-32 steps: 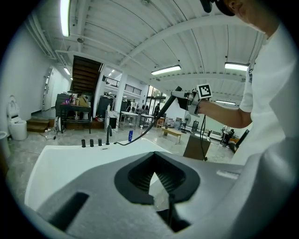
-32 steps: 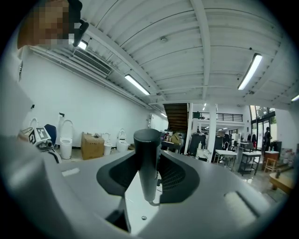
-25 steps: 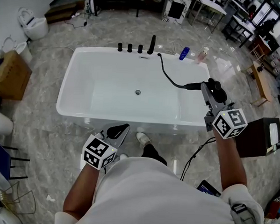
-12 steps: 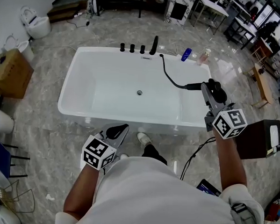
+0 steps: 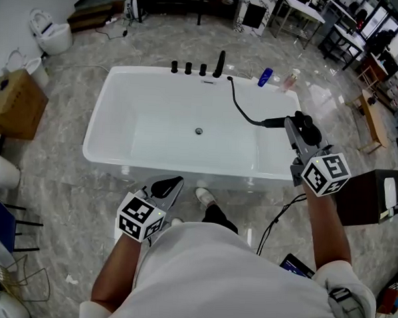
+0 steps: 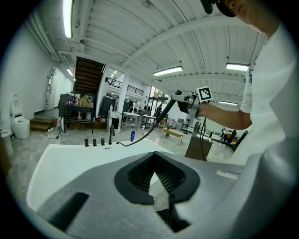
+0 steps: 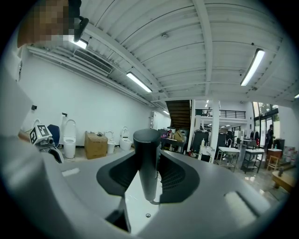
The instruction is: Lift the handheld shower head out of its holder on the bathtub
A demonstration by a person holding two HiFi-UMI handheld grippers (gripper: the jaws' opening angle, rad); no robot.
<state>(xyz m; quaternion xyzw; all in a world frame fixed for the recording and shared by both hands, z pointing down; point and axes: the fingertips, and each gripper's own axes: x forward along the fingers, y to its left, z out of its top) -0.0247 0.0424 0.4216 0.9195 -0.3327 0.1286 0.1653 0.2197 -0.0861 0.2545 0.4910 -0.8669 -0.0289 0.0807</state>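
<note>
The black handheld shower head [image 5: 275, 122] hangs over the right end of the white bathtub [image 5: 97, 126], and my right gripper [image 5: 297, 124] is shut on its handle. Its black hose [image 5: 240, 110] curves back to the far tub deck beside the black spout [image 5: 220, 63]. In the right gripper view the dark handle [image 7: 147, 158] stands upright between the jaws of the right gripper [image 7: 148, 189]. My left gripper [image 5: 168, 185] stays low in front of the tub's near wall with nothing in it. In the left gripper view the left gripper [image 6: 168, 215] has its jaws together, and the shower head [image 6: 179, 97] shows far off.
Three black tap knobs [image 5: 188, 68] line the far deck. A blue bottle [image 5: 263, 77] and a pink bottle [image 5: 291, 79] stand at the far right corner. A dark box [image 5: 370, 194] sits right of me, a cardboard box [image 5: 12, 105] and toilet [image 5: 49, 34] left.
</note>
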